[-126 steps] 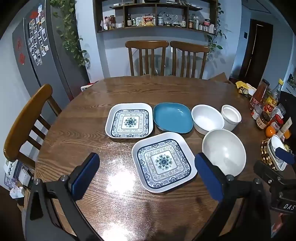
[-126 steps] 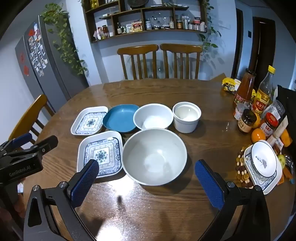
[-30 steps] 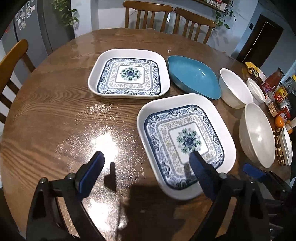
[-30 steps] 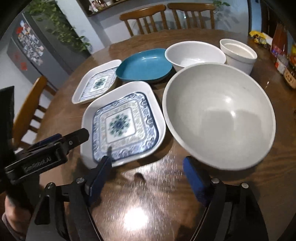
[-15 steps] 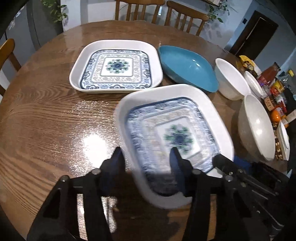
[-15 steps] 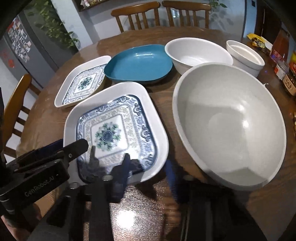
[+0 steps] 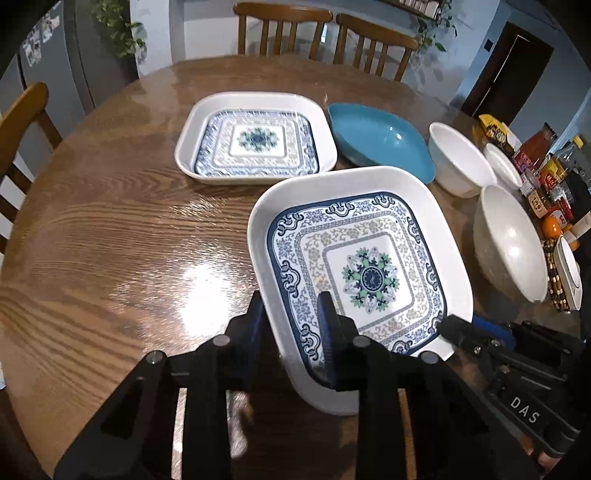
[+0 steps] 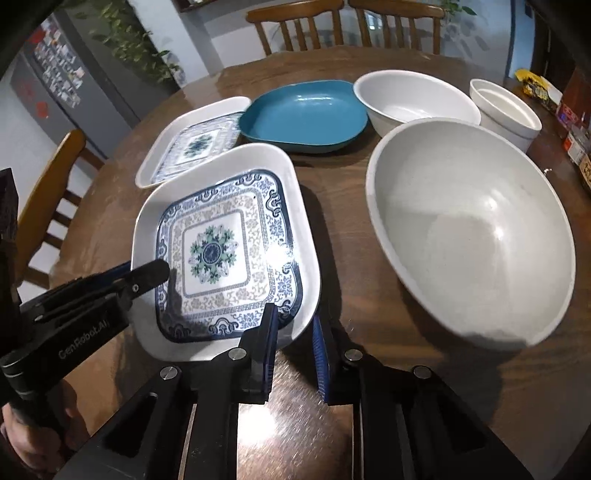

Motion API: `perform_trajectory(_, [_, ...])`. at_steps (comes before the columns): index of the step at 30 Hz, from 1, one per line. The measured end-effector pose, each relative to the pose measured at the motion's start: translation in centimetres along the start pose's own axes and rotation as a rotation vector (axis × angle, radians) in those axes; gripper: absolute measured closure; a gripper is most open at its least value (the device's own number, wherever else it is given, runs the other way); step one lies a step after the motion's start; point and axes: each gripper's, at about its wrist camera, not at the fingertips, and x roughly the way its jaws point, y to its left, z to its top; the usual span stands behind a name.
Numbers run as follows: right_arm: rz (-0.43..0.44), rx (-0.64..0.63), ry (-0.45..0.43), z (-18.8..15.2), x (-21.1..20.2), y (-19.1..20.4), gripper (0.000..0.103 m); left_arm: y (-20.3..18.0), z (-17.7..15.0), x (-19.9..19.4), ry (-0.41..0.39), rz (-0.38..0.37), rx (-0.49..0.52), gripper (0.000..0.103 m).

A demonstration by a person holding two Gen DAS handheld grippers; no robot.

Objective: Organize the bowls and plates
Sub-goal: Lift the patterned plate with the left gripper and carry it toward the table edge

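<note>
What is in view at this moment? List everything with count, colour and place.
near plate: 1, white with blue pattern, front, rim between both tools
far plate: 1, same pattern, behind it on the table
dish: 1, teal, right of far plate
white bowls: 3; large bowl front right, medium bowl and small bowl behind it
table: 1, brown wood, round
chairs: 3, wooden; two far side, one left
bottles and jars: several, mixed colours, table's right edge
left tool: 1, black, blue pads, just closed on near plate's rim
right tool: 1, same, just closed on its other corner
</note>
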Motion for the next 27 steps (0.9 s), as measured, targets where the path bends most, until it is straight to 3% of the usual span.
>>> perform_trajectory(13, [0.136,-0.154,-0.012,-0.4,-2.2,6.8,0.083,4.8,-1.5,-6.1,-0.095,0.136,-0.103,0.078])
perform_trajectory(27, [0.236,-0.283,0.128,-1.7,2.5,14.1,0.083,12.6,-4.4,-6.2,-0.027,0.275,-0.239,0.077])
